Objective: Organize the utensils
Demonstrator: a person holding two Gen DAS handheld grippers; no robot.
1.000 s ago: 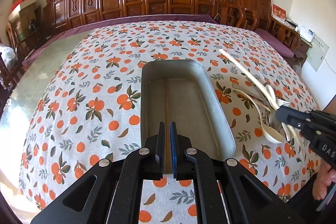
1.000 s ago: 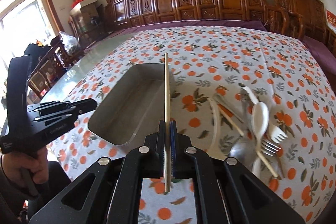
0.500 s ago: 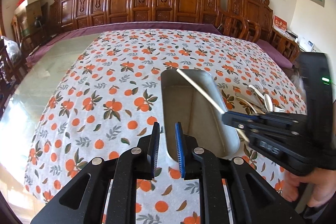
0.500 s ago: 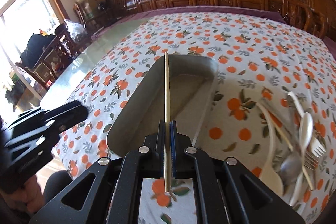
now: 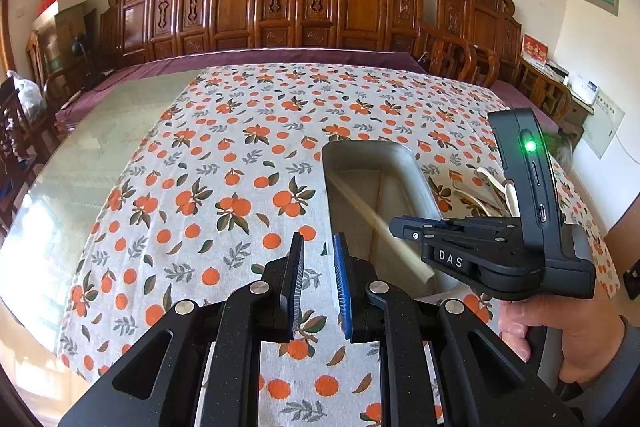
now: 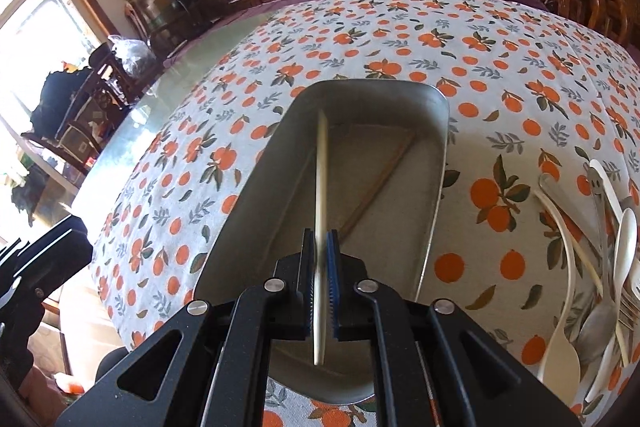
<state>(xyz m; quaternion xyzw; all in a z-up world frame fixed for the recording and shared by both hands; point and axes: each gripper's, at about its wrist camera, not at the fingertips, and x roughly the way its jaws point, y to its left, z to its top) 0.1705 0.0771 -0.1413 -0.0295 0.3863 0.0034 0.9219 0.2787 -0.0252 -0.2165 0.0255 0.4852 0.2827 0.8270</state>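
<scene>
A metal tray (image 6: 442,131) sits on the orange-print tablecloth, with one wooden chopstick (image 6: 380,183) lying slantwise on its floor. My right gripper (image 6: 320,233) hangs over the tray's near end. Its jaws are opening, and a pale chopstick (image 6: 322,167) stands blurred between them with a thin gap at the pads. In the left wrist view, the same right gripper (image 5: 394,225) and chopstick (image 5: 368,215) slant down into the tray (image 5: 416,167). My left gripper (image 5: 318,239) is open and empty, just left of the tray's near corner.
A pile of white spoons, forks and a metal spoon (image 6: 608,267) lies right of the tray, partly hidden behind the right gripper's body (image 5: 492,183). Carved wooden chairs (image 5: 280,11) line the table's far side. A bare glass tabletop (image 5: 100,131) lies left of the cloth.
My right gripper carried the chopstick left from the utensil pile and lowered it over the tray, where it now blurs between parting jaws. My left gripper drew back left off the tray and opened.
</scene>
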